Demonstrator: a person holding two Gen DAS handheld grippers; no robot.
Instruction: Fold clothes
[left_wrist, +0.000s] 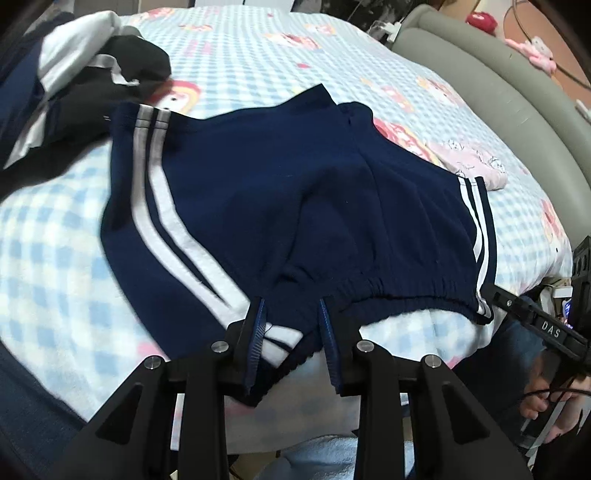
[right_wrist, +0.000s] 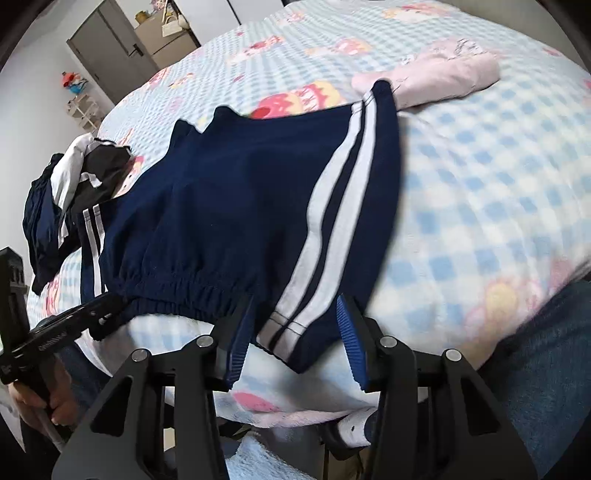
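Two grippers meet one pair of navy shorts (left_wrist: 266, 206) at the near edge of the bed (left_wrist: 258, 48), one at each end of the waistband. Far left lies a heap of dark and white clothes (left_wrist: 74, 96), close to the left leg hem and likely to get in the way if the shorts are swung that way. The left gripper (left_wrist: 291, 332) has its jaws parted around the white-striped left waistband corner; cloth sits between them, but the blue pads look apart from it, so I judge it released rather than clenched. The shorts lie spread, front up, legs pointing away, a layout that suits pulling the waistband taut or flat. The right gripper (right_wrist: 295, 332) likewise straddles the striped right corner with jaws wide and nothing pinched. Beyond the right leg a pink garment (right_wrist: 443, 74) lies on the checked blanket, just touching the hem. This fits gripping or letting go.
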